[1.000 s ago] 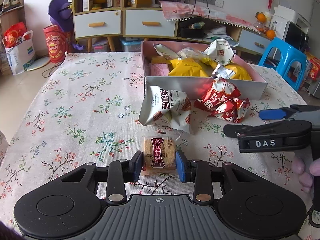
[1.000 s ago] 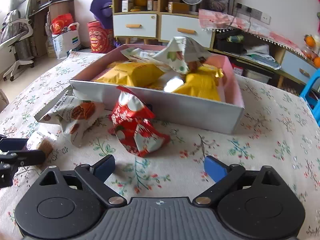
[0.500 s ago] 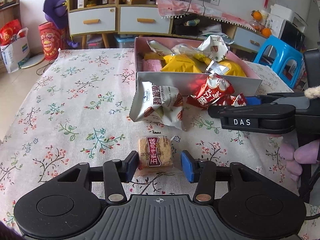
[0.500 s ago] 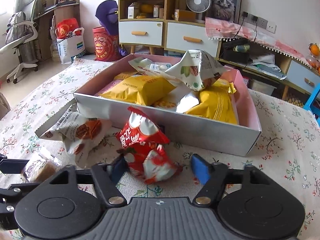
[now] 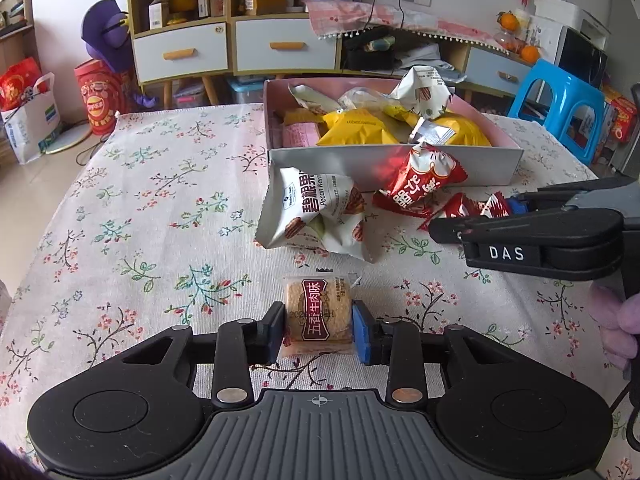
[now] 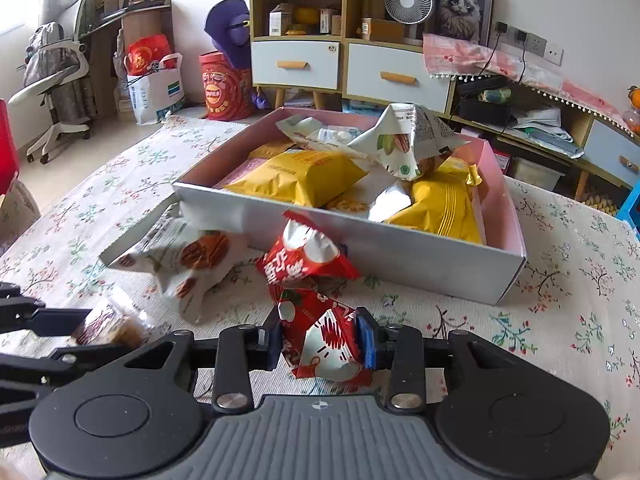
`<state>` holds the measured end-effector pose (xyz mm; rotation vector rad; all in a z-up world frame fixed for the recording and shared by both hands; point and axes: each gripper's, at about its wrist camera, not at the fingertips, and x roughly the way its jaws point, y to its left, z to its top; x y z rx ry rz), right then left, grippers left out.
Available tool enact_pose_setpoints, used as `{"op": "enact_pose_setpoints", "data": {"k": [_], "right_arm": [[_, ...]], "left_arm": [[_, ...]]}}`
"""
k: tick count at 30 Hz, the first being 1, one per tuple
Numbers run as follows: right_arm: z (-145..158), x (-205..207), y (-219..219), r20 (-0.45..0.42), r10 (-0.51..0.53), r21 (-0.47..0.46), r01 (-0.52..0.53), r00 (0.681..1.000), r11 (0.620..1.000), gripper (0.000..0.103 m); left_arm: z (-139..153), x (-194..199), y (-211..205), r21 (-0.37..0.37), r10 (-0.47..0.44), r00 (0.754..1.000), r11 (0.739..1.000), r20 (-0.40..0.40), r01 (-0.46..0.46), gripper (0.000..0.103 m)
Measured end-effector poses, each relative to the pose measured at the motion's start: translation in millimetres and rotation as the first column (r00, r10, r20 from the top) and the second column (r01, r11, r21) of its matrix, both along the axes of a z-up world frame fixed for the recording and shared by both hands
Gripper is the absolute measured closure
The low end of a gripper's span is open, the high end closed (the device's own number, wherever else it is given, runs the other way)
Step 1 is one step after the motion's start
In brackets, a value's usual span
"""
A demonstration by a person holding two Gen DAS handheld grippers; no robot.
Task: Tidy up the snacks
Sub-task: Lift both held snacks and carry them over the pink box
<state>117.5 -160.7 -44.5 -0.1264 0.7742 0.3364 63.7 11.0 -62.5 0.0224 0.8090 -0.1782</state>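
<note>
A: What does the left wrist view show that the right does not?

B: The left gripper [image 5: 319,330] with both pads pressed on a clear-wrapped biscuit packet [image 5: 319,312] lying on the floral tablecloth [image 5: 140,208]; its maroon label is readable here. In the right wrist view the same packet [image 6: 108,326] is a blur at the left edge.

A: And the right wrist view?

B: The right gripper [image 6: 319,334] clenched on a red snack bag [image 6: 320,336], with a 2nd red bag [image 6: 306,258] leaning just behind it. From the left, those fingers are seen side-on and the grip cannot be told.

A: What is hard to make out?

B: The white pecan bag [image 5: 316,212] is crumpled, its print partly folded away.

A: Containers?

B: 1 open box [image 6: 400,252], pink inside, holds 2 yellow bags [image 6: 300,176], a pink packet and a white nut bag [image 6: 404,140] on top.
</note>
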Motion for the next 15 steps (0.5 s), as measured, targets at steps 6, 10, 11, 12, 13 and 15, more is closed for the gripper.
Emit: {"op": "enact_pose_setpoints", "data": {"k": [6,10,11,12,13,15], "right_arm": [[3.4,-6.5,-6.2,-0.048,-0.003,0.007,0.003,0.999,1.0,0.076],[5.7,-11.0,-14.8,-0.076,-0.019,0.007,0.019,0.997,1.0,0.076],[6.1,-11.9,-17.0,-0.082,-0.025,0.005,0.025,0.996,1.0,0.076],[6.6,-12.6,-19.3,-0.088,-0.031,0.005,0.032,0.996,0.999,0.076],[7.6,-13.0,-21.8,-0.094,-0.039,0.006,0.039,0.995,0.999,0.077],[10.4,-13.1,-26.9,-0.106,-0.054,0.013,0.056,0.993,0.998,0.076]], "left_arm": [[1.6,-0.9,0.2,-0.012,-0.009,1.0,1.0,-0.008,0.009,0.071],[3.6,-1.6,-2.8,-0.011,-0.021,1.0,1.0,-0.013,0.021,0.071],[4.3,-1.6,-3.4,-0.014,-0.023,1.0,1.0,-0.016,0.023,0.071],[5.3,-1.6,-3.9,-0.019,-0.027,0.999,0.999,-0.019,0.026,0.071],[6.7,-2.0,-4.5,-0.024,-0.029,0.999,0.999,-0.021,0.029,0.071],[10.5,-2.6,-5.9,-0.037,-0.038,0.999,0.999,-0.02,0.037,0.071]]}}
